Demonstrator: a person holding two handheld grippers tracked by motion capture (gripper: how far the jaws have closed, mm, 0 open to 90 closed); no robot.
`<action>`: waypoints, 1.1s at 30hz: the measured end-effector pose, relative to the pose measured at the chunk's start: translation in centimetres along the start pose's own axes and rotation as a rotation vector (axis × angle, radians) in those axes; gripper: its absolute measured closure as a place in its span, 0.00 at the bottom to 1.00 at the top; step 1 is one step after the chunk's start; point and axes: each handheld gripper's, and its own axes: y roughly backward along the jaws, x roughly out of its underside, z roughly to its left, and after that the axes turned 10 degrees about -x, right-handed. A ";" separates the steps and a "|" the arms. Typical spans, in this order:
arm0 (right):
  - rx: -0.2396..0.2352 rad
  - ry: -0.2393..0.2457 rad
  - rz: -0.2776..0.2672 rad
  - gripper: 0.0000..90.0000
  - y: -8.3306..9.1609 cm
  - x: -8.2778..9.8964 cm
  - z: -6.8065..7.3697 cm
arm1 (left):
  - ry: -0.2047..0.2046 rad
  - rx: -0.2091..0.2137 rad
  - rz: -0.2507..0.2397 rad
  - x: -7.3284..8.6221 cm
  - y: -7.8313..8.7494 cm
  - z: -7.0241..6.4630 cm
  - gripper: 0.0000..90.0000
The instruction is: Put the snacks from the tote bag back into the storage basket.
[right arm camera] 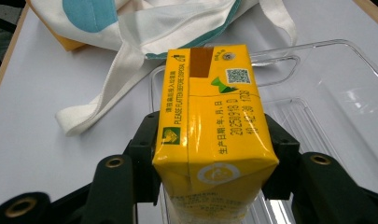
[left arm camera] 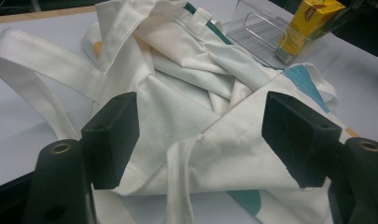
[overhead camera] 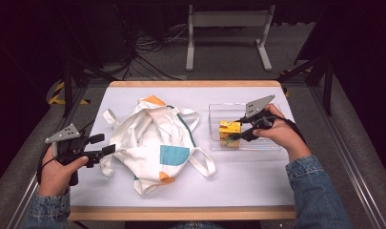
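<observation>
Right gripper [overhead camera: 234,133] clamped on yellow carton [overhead camera: 229,129] inside clear tray [overhead camera: 276,144]; left gripper [overhead camera: 106,144] spread wide at edge of white tote bag [overhead camera: 152,143].

Right gripper view: carton [right arm camera: 210,116] pinched between both pads, printed date and QR code readable. Left gripper view: jaws apart over crumpled bag fabric [left arm camera: 186,121], nothing gripped; carton [left arm camera: 312,23] and tray [left arm camera: 256,32] far off. High view: bag mid-table [overhead camera: 257,176], tray to its right.

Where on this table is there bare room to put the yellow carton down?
Bare table along the near edge, between tote bag and right forearm; a strip beyond the clear tray. Crowded: the middle, under the bag. The right gripper holds the carton.
</observation>
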 end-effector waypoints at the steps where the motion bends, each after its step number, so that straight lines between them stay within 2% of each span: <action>1: 0.003 0.003 0.003 0.55 0.1 0.1 0.0 | 0.002 0.000 0.001 0.0 0.0 0.0 0.32; 13: 0.012 -0.021 0.009 0.55 0.6 0.7 0.0 | 0.001 0.001 0.004 0.1 -0.2 0.1 0.32; 20: 0.021 -0.030 -0.004 0.50 0.8 0.8 -0.1 | 0.005 0.000 0.009 0.1 -0.2 0.1 0.32; 28: 0.051 -0.040 -0.080 0.39 1.6 0.3 0.5 | 0.001 -0.004 0.009 0.1 -0.3 0.2 0.31; 33: 0.102 -0.047 -0.151 0.28 2.5 -0.3 1.4 | 0.004 -0.005 0.012 0.2 -0.3 0.0 0.31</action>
